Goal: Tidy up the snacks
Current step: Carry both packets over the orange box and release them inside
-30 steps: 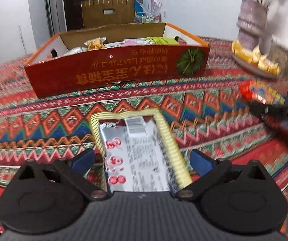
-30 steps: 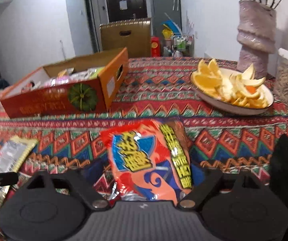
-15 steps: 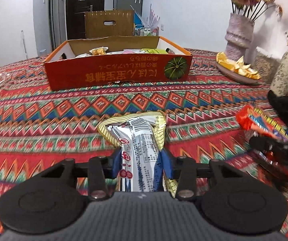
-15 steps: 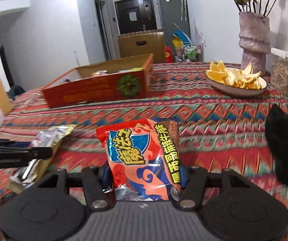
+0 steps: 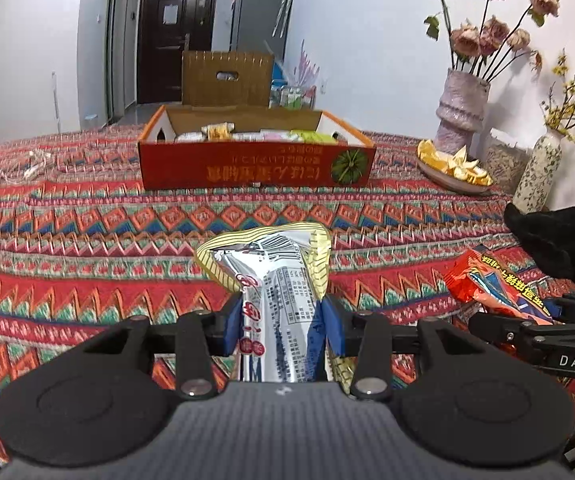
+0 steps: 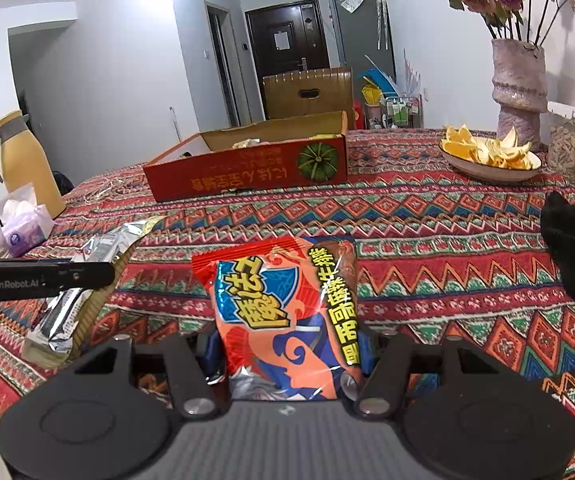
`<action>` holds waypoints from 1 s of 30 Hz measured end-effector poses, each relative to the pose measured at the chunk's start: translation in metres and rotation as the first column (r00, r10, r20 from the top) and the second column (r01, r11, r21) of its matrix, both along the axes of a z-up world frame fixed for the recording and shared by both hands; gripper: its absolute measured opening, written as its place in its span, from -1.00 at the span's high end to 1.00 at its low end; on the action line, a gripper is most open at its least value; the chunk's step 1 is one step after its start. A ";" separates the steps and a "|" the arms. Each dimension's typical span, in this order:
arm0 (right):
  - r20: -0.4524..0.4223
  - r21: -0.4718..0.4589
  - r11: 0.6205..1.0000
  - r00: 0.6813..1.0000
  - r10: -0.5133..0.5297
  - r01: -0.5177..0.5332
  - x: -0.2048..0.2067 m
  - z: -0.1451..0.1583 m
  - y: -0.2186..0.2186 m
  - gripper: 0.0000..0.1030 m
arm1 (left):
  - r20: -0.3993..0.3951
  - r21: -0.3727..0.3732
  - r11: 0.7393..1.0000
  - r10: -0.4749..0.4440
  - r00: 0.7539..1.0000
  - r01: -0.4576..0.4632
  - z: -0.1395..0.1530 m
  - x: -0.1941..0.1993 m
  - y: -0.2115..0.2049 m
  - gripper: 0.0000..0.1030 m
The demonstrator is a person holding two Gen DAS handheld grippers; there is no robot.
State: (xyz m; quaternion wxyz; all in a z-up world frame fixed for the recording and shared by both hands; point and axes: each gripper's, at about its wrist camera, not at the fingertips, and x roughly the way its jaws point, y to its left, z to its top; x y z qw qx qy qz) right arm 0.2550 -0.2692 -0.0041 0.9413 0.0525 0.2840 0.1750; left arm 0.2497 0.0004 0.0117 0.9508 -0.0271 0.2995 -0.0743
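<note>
Over the patterned tablecloth, a silver snack packet with yellow striped edges is clamped by the left gripper, its blue pads pressed on both sides of the wrapper, jaws narrow. The packet is raised off the cloth, its top end pointing to 12 o'clock in the left wrist view. In the right wrist view an orange-and-blue noodle snack bag is pinched by the right gripper, lower part of the bag squeezed between the jaws, top edge standing up toward 12 o'clock. The same bag is seen at 3 o'clock in the left wrist view, and the silver packet at 9 o'clock in the right wrist view. A red cardboard box with a pumpkin print is placed farther up the table at 12 o'clock, well apart from both grippers; several wrapped snacks are seen inside it. A plate of orange peels is set at 2 o'clock beside a pink vase of dried roses. A yellow thermos jug and a tissue pack are placed at 9 to 10 o'clock.
</note>
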 end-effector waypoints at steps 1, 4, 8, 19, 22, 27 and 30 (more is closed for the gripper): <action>0.007 -0.002 1.000 1.000 0.000 0.000 0.001 0.003 0.002 -0.14 | 0.012 -0.003 1.000 -0.003 1.000 0.003 0.004 0.002 0.003 0.18; 0.031 0.009 1.000 0.999 0.008 -0.008 0.009 0.015 0.005 -0.15 | 0.052 -0.034 0.999 -0.017 0.998 0.019 0.023 0.013 0.017 0.18; 0.092 0.028 0.999 0.995 0.041 -0.044 0.036 0.044 0.010 -0.15 | 0.129 -0.043 0.999 -0.021 0.991 0.027 0.056 0.049 0.034 0.18; 0.165 0.022 0.996 0.983 0.081 -0.086 0.208 0.105 0.048 -0.15 | 0.136 -0.040 0.999 -0.016 0.991 0.021 0.089 0.227 0.050 0.18; 0.140 0.029 0.997 0.988 0.069 -0.074 0.262 0.106 0.060 -0.14 | 0.104 -0.045 0.999 -0.024 0.994 0.029 0.080 0.272 0.051 0.18; 0.074 0.027 0.999 0.996 0.040 -0.042 0.342 0.092 0.080 -0.15 | 0.037 -0.037 0.999 -0.025 0.999 0.026 0.054 0.334 0.050 0.18; 0.019 0.006 1.000 0.999 0.028 -0.028 0.379 0.075 0.090 -0.15 | -0.005 -0.009 1.000 -0.021 1.000 0.021 0.034 0.364 0.048 0.18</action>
